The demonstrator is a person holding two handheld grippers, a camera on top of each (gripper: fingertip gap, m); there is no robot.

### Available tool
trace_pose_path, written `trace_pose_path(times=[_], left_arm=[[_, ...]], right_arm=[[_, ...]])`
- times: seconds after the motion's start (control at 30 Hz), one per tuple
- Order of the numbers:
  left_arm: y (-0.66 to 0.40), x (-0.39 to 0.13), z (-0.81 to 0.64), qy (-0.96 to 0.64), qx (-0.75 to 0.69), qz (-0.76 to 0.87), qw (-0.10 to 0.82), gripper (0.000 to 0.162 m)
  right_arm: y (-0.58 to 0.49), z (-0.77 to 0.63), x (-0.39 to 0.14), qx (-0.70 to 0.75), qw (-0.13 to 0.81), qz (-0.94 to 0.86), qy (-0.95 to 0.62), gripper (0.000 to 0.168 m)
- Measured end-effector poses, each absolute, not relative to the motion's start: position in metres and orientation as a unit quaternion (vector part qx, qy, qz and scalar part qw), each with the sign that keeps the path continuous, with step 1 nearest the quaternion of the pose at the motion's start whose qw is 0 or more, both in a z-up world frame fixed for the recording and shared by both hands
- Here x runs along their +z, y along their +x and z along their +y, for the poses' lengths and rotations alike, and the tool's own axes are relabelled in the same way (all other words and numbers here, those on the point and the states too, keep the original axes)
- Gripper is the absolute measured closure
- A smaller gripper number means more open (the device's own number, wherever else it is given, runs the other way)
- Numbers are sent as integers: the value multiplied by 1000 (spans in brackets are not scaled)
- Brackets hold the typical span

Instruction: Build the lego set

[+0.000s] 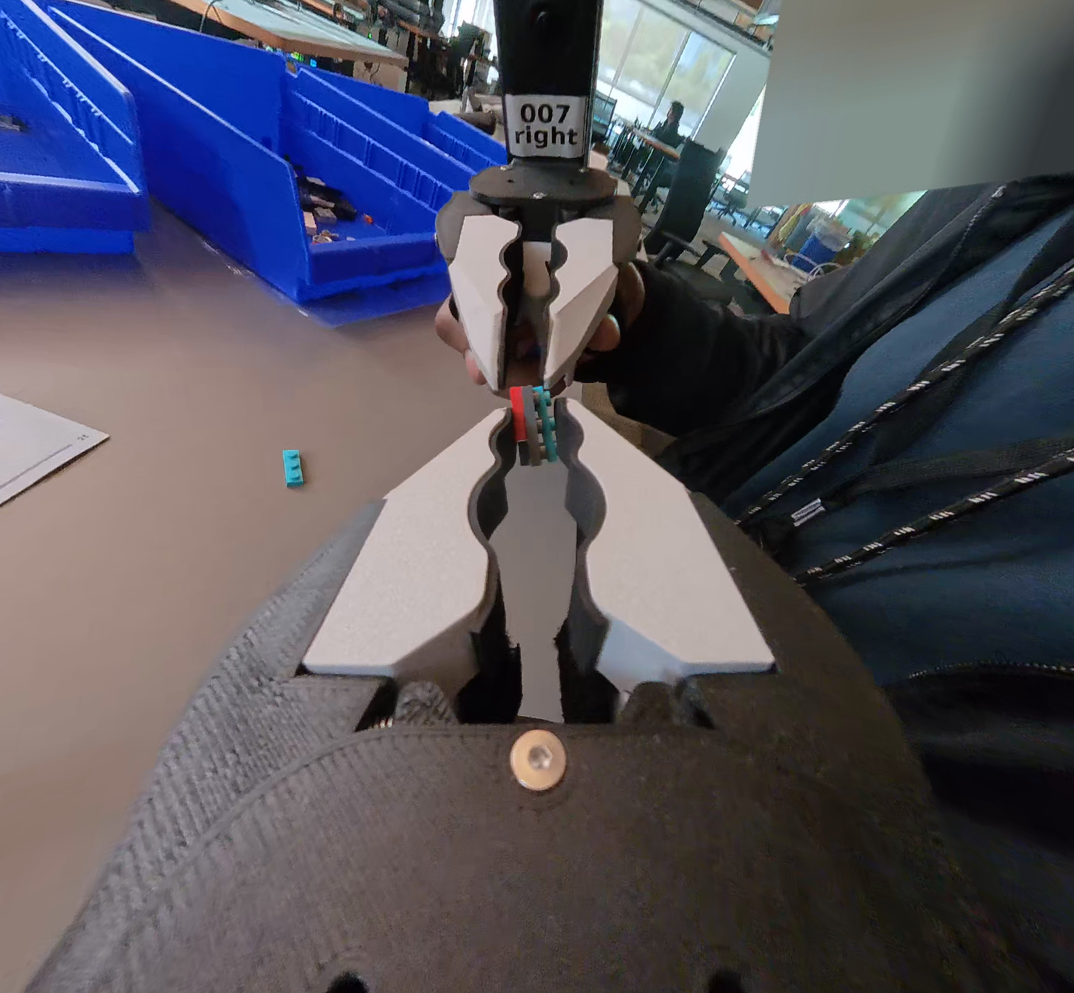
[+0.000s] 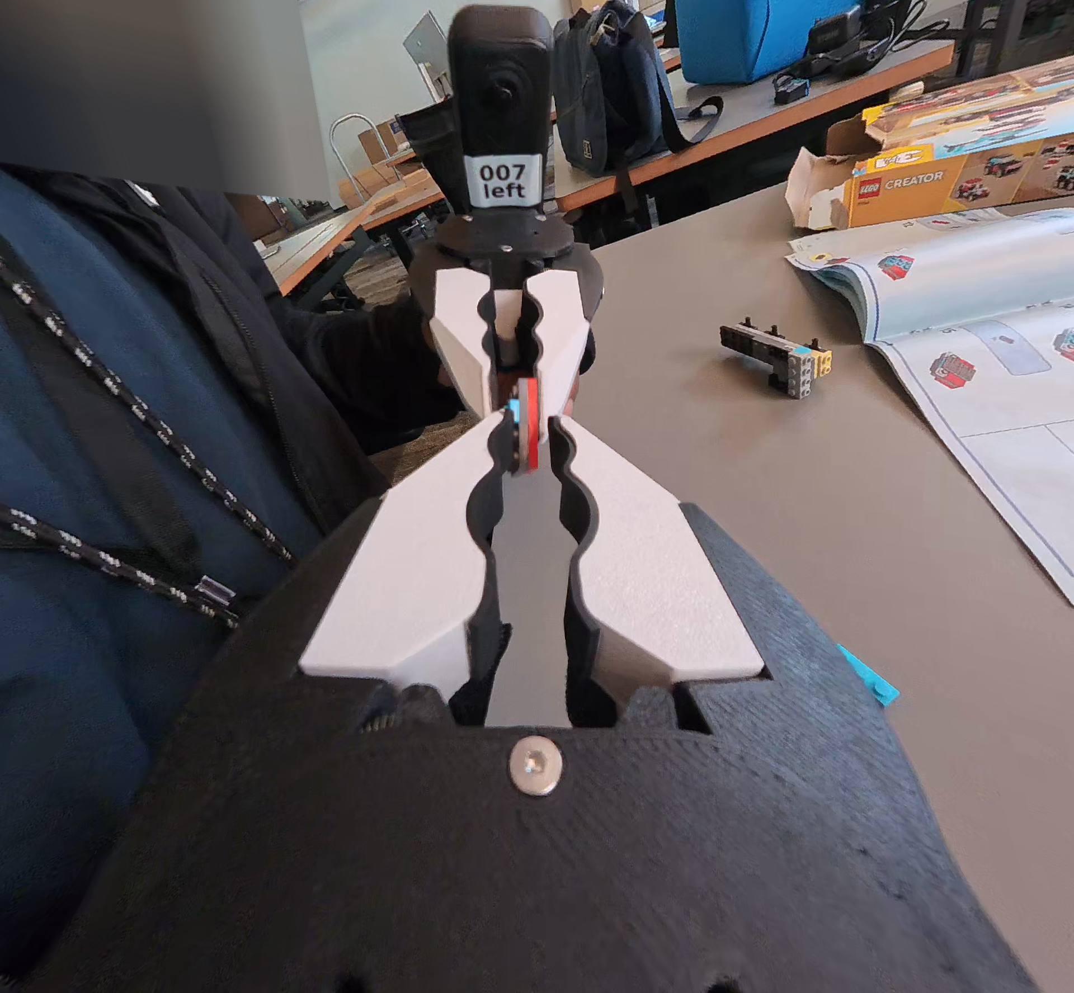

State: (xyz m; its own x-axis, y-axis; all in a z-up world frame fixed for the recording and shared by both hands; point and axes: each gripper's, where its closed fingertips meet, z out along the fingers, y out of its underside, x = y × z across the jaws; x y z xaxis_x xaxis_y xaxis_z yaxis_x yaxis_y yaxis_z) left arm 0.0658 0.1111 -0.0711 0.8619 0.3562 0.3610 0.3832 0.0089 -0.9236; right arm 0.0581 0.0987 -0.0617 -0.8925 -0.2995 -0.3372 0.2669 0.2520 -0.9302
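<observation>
Above the table, the left tool and right tool meet tip to tip, both clenched on the small red, grey and teal brick stack, its long axis running along their fingers, midway between both hands.

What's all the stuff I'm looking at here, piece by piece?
Small brick stack: one, red, grey and teal, pinched between both claws above the table.
Loose brick: one, teal, on the brown table.
Part bins: several, blue, far side of table.
Partial build: one, black and grey with yellow end, on table.
Instruction booklet: one, open, beside the build.
Set box: one, yellow, torn open.
Left claw: shut on the stack.
Right claw: shut on the stack.
</observation>
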Motion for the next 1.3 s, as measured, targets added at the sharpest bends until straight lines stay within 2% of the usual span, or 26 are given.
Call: trace_pose_path(times=[0.5, 0.63, 0.9, 0.97, 1.3], left_arm=[[68, -69, 112, -700, -23, -261, 664, 149], [70, -70, 113, -690, -44, -268, 670, 139], [65, -65, 113, -657, -56, -294, 692, 142], [63, -65, 113, -651, -56, -302, 694, 148], [63, -60, 115, -651, -49, -304, 693, 149]], right_arm=[[64, 97, -59, -612, 265, 745, -11, 158], [57, 99, -57, -634, 260, 729, 9, 159], [48, 103, -50, -672, 266, 689, 46, 159], [47, 104, -49, -678, 263, 685, 47, 159], [49, 106, -43, -693, 264, 669, 48, 159]])
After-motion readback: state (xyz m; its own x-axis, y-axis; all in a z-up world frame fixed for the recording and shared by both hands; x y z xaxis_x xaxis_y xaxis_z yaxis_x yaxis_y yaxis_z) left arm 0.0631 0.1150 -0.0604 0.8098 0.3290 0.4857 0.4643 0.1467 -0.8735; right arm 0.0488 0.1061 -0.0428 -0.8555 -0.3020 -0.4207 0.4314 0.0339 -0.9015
